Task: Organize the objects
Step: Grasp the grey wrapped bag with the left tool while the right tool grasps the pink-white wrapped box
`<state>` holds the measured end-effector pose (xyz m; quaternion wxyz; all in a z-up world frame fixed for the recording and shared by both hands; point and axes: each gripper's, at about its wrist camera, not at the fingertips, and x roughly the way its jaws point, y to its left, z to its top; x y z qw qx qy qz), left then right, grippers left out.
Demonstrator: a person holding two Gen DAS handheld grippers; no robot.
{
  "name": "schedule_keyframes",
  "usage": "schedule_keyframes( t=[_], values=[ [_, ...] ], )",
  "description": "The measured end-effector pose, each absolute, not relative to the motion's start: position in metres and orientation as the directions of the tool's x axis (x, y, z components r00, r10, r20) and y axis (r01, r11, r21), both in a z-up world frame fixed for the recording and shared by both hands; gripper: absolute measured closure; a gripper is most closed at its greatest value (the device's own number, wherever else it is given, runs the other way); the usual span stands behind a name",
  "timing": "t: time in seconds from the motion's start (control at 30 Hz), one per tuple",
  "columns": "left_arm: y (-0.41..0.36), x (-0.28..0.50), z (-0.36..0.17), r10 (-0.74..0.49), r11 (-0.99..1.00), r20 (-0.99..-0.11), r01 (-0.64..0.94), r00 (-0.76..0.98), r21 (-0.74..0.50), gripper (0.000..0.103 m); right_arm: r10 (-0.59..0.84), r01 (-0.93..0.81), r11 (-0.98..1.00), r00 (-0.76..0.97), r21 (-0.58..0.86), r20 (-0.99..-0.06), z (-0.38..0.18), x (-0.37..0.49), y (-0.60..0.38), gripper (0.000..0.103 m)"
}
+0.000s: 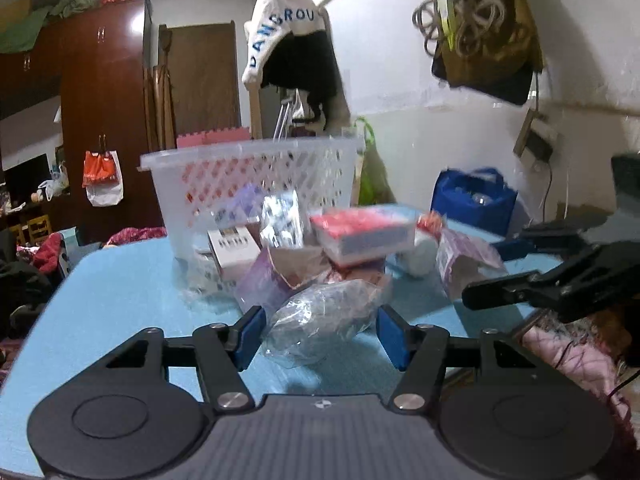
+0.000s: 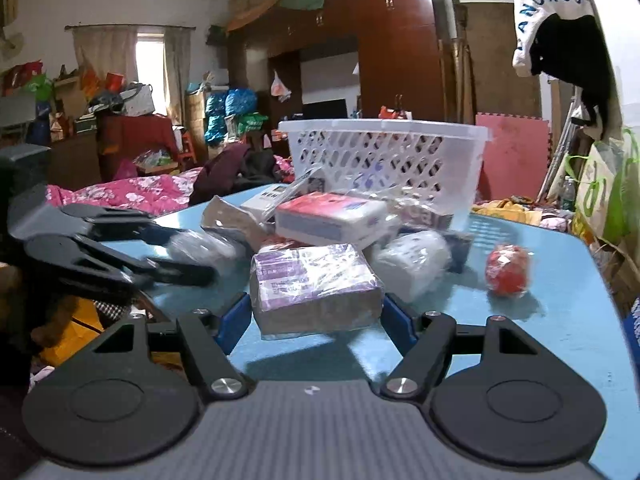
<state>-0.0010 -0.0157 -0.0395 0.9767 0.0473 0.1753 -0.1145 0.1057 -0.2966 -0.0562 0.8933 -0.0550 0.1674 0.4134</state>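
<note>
My left gripper (image 1: pixel 320 334) spreads wide around a clear plastic bundle (image 1: pixel 324 320) on the desk (image 1: pixel 120 292), in front of the white basket (image 1: pixel 256 176). My right gripper (image 2: pixel 316 320) brackets a purple-wrapped pack (image 2: pixel 316 292) before the basket, its pads just beside the pack; contact unclear.

left hand-held gripper (image 1: pixel 320 330) w/ blue pads spread either side of a clear crinkly plastic bag (image 1: pixel 324 320) near the worktop (image 1: pixel 120 300) front edge. Behind it, pile of boxes, then white lattice basket (image 1: pixel 256 176) toward the far edge. Right hand-held gripper (image 1: pixel 492 272) pokes in from the right edge.
</note>
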Motion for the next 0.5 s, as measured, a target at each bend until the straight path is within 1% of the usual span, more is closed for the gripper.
schedule_keyframes(
  t=[0.1, 0.23, 0.3, 0.43, 0.5],
  values=[
    [-0.006, -0.009, -0.025, -0.219, 0.971, -0.313, 0.238, 0.924, 0.026, 0.038, 0.707, -0.74, 0.672, 0.624, 0.039, -0.333, -0.052, 0.109, -0.301, 0.029],
    [0.009, -0.007, -0.01, -0.191, 0.981, -0.267, 0.195, 0.945, -0.008, 0.038, 0.696, -0.721, 0.691, 0.642, 0.058, -0.322, -0.051, 0.114, -0.307, 0.029],
    [0.018, -0.002, -0.006, -0.157, 0.987, -0.248, 0.157, 0.956, -0.021, 0.038, 0.691, -0.712, 0.699, 0.646, 0.069, -0.325, -0.052, 0.118, -0.309, 0.029],
    [0.033, 0.014, 0.0, -0.128, 0.991, -0.249, 0.115, 0.96, -0.065, 0.039, 0.676, -0.697, 0.713, 0.657, 0.072, -0.333, -0.05, 0.127, -0.311, 0.029],
    [0.039, 0.023, 0.004, -0.123, 0.991, -0.243, 0.106, 0.962, -0.085, 0.039, 0.669, -0.69, 0.721, 0.67, 0.062, -0.322, -0.042, 0.13, -0.313, 0.029]
  ],
)
